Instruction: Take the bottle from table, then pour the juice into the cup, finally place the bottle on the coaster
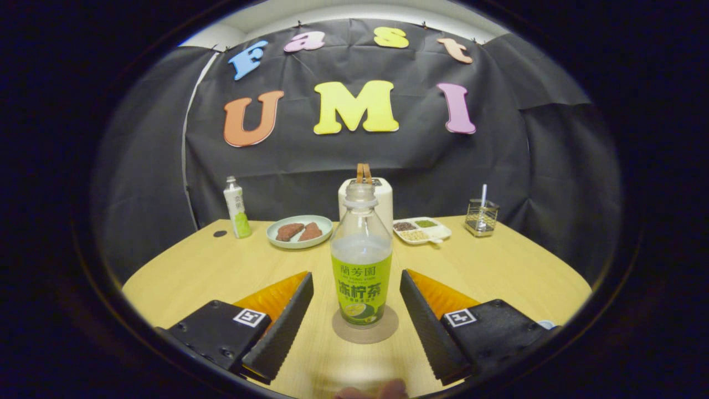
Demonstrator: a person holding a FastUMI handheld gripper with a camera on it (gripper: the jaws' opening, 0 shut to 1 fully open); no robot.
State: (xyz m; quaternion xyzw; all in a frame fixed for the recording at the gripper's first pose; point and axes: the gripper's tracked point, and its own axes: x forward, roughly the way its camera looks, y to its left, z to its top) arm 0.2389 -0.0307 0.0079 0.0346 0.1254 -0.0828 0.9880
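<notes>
Bottle stands upright on the round coaster, between the fingers of the claw, which is spread wide and touches neither side of it. No cap is on the neck, and the liquid sits in the lower part. By the look of it, the placing is done. The risk now is a finger clipping the label if the claw drifts sideways, tipping the uncapped bottle across the bench.

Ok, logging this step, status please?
Hand-held gripper open, fingers either side of bottle, not touching. Bottle upright on coaster, uncapped. Nothing in the way.
</notes>
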